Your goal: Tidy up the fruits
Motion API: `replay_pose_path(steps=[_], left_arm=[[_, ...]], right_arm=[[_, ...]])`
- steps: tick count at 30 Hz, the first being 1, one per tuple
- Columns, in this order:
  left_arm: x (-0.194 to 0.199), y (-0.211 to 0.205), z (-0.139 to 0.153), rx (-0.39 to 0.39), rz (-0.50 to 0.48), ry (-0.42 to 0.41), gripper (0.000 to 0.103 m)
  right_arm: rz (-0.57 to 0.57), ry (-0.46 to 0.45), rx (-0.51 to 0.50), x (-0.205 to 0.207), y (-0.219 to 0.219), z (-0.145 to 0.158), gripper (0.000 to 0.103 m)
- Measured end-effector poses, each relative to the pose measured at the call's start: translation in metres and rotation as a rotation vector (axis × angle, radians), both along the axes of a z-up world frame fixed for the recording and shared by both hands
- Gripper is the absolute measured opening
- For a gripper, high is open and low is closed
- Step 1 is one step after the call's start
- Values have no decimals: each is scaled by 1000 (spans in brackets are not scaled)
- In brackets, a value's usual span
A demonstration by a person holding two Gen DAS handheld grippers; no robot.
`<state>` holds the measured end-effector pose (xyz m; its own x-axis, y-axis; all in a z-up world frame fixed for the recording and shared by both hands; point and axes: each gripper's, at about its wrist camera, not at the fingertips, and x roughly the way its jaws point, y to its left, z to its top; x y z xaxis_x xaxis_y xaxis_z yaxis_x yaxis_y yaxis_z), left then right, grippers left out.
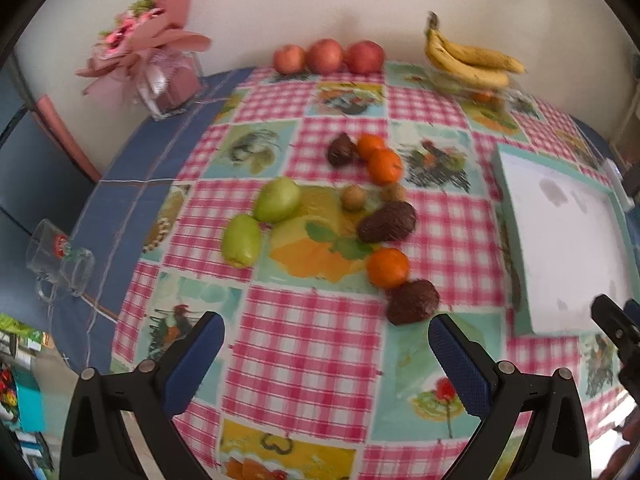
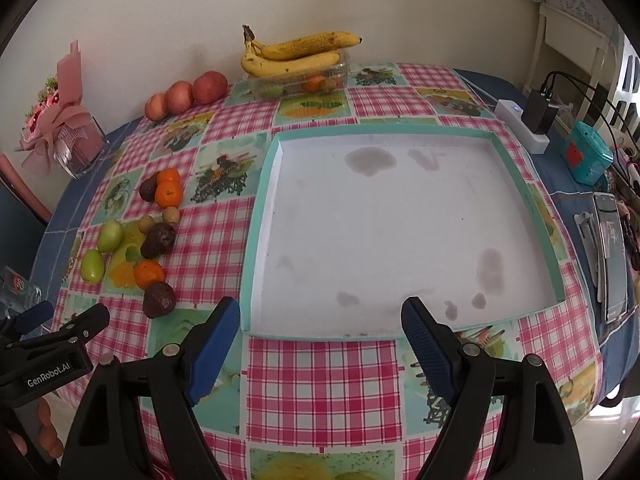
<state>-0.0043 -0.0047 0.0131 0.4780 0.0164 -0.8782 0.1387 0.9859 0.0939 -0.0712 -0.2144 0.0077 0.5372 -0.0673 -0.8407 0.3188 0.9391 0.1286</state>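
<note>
Loose fruit lies on the checked tablecloth: two green fruits point(image 1: 276, 200), three oranges point(image 1: 388, 267), three dark brown fruits point(image 1: 412, 302) and two small tan ones point(image 1: 353, 197). The same group shows at the left of the right wrist view, with a brown fruit point(image 2: 159, 299) nearest. A shallow white tray with a teal rim point(image 2: 256, 216) lies empty to their right. My left gripper point(image 1: 326, 346) is open and empty above the table, just short of the nearest brown fruit. My right gripper point(image 2: 320, 328) is open and empty over the tray's near edge.
Three red apples point(image 1: 328, 56) and bananas on a clear box point(image 1: 472, 64) stand by the back wall. A pink bouquet in a glass vase point(image 1: 160, 76) and a tipped glass mug point(image 1: 60, 260) are at the left. A power strip with charger point(image 2: 528, 120), a teal box point(image 2: 588, 158) and a phone point(image 2: 612, 252) are at the right.
</note>
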Motion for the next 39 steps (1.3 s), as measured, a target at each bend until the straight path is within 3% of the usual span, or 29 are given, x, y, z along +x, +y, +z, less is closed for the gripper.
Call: replay_pose_path(steps=[6,13,16,24,31,34,36,39], left_arm=[[5,32,5,-26,60,-73,103],[18,70,5,-128,142,-65,103],[30,81,10,-189,120,-52,103],[66,104,23,-152,27,-44,103],[87,108,28,-141,-88,-112,103],[92,106,27,-113,-131,-133,103],[96,106,20,-109,-158,-115,103],[102,107,7,-170,-171,-37,103]], right_arm=[[25,-60,12,8,7,9,84],[120,-109,19,30,35,15,84],[164,-121,14,40,51,17,83],[277,-145,14,71,90,25,83],[346,-121,16,93,121,27,81],[366,-96,7,100,129,24,73],[371,-71,5,103,131,19,72],[365,-15,14,107,130,8,72]])
